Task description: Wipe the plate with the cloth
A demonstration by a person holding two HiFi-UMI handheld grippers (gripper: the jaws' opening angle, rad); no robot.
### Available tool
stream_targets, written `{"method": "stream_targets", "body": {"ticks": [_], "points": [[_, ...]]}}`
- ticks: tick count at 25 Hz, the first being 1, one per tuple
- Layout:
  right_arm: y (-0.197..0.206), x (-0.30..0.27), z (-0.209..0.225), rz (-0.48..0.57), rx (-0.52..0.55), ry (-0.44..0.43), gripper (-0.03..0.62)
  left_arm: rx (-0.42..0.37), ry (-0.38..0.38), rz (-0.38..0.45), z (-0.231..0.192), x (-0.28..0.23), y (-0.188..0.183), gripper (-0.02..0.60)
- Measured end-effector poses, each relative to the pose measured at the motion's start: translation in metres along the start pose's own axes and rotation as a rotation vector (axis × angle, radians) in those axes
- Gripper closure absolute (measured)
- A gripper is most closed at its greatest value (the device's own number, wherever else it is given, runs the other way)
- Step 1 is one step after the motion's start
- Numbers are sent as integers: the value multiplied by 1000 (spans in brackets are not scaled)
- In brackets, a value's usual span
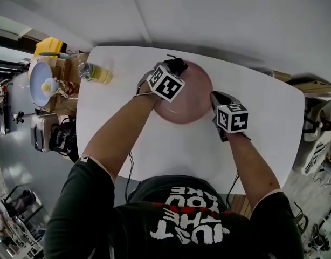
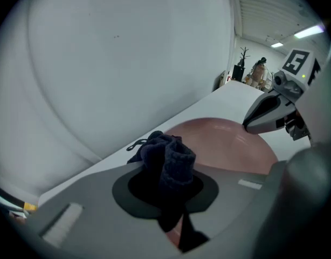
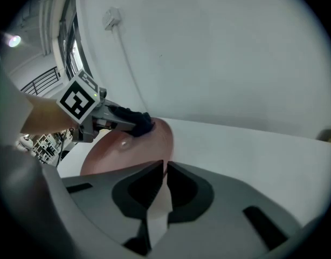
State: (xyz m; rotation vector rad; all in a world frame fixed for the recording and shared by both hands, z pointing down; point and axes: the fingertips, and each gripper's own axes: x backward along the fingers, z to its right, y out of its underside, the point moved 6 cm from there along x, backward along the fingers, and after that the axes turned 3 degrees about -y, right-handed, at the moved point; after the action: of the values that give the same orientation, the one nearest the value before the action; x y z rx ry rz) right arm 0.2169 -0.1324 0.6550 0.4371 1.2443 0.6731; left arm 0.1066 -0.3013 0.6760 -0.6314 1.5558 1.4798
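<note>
Head view: we hold the left gripper (image 1: 175,68) over the far rim of the plate (image 1: 188,106), and its marker cube hides the jaws. The right gripper (image 1: 214,97) sits at the plate's right edge. Left gripper view: our jaws clamp the dark cloth (image 2: 166,158), bunched on the plate, whose near part the gripper body covers. Right gripper view: narrow jaws pinch the plate's rim.

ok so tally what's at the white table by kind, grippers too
plate: 1, pink
cloth: 1, dark, bunched
bottle: 1, yellow, by the far left corner of the table
grippers: 2, left gripper shut on the cloth, right gripper with its fingers on the plate's rim
total: 5
</note>
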Motion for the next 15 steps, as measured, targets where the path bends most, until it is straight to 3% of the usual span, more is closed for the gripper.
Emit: {"method": "stream_targets", "body": {"ticks": [4, 7, 12, 15], "points": [[-1, 0, 3, 10, -18, -17, 574, -57, 60, 25, 26, -13, -26, 531], [0, 0, 7, 27, -69, -27, 574, -163, 119, 56, 58, -15, -35, 531], [-2, 0, 21, 84, -227, -39, 583, -313, 283, 82, 110, -2, -27, 531], [-5, -3, 25, 101, -249, -32, 582, -390, 393, 75, 136, 9, -13, 531]]}}
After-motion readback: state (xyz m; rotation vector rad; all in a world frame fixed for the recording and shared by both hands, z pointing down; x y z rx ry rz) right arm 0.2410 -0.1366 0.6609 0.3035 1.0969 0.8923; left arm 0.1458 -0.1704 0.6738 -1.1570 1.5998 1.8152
